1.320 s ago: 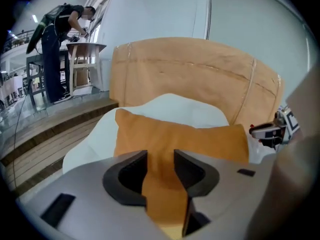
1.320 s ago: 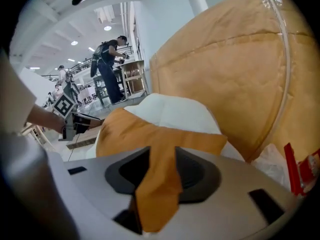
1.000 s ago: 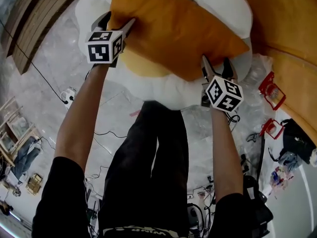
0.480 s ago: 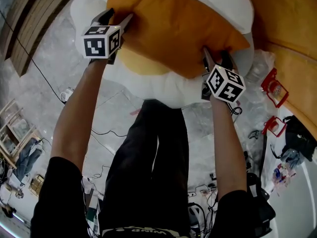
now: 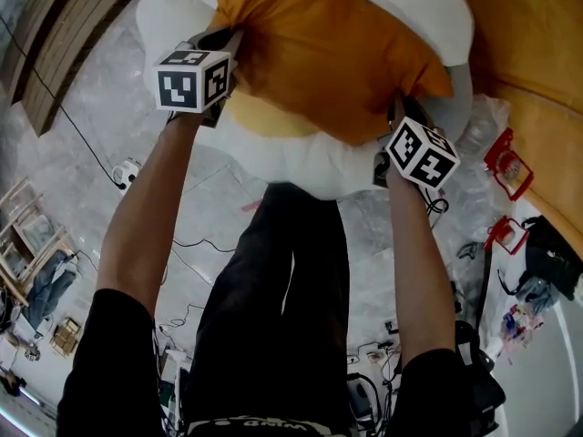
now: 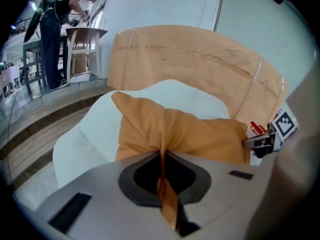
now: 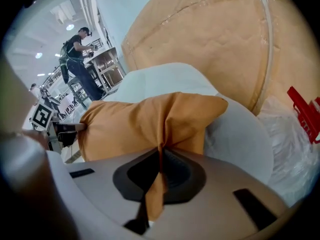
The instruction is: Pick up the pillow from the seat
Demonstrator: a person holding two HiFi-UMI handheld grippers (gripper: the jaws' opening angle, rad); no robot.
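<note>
An orange pillow [image 5: 328, 53] lies on the white seat [image 5: 301, 167] of a rounded chair. My left gripper [image 5: 221, 45] is shut on the pillow's left edge, with a fold of orange cloth [image 6: 162, 156] pinched between its jaws. At the pillow's right corner my right gripper [image 5: 401, 112] is shut on a fold of the fabric [image 7: 160, 156] too. Each gripper view shows the pillow [image 6: 175, 131] [image 7: 145, 121] bunched up at the jaws, with the other gripper at its far end.
The chair's tan backrest [image 6: 200, 59] curves behind the seat. Red clamps [image 5: 506, 162] and crinkled plastic lie on the floor to the right. Wooden steps [image 5: 55, 53] run at the left. A person [image 7: 80, 59] stands at tables far off. My legs [image 5: 273, 308] are below the seat.
Both grippers have closed on the pillow's edges: a second ago their jaws stood open around the cloth. The fabric is now gathered into folds at each grip.
</note>
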